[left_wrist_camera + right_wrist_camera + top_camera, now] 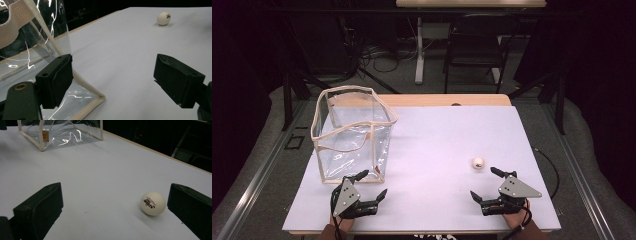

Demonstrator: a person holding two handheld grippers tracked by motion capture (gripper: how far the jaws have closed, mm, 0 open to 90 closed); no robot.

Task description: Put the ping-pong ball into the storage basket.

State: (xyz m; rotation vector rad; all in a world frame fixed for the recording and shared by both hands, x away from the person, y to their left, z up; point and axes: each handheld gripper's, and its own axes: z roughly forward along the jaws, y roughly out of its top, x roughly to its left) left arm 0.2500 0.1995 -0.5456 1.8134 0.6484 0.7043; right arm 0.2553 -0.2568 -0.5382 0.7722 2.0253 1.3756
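At the table's left stands a clear bag (352,132). The left gripper (371,186) gapes wide and empty, one jaw against the bag's near corner. The ball (478,162) lies just beyond the right gripper (484,184), also wide open, empty.

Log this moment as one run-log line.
left tongs: open, by clear bag corner | right tongs: open, nothing held | ball: on white table, just ahead of right tongs
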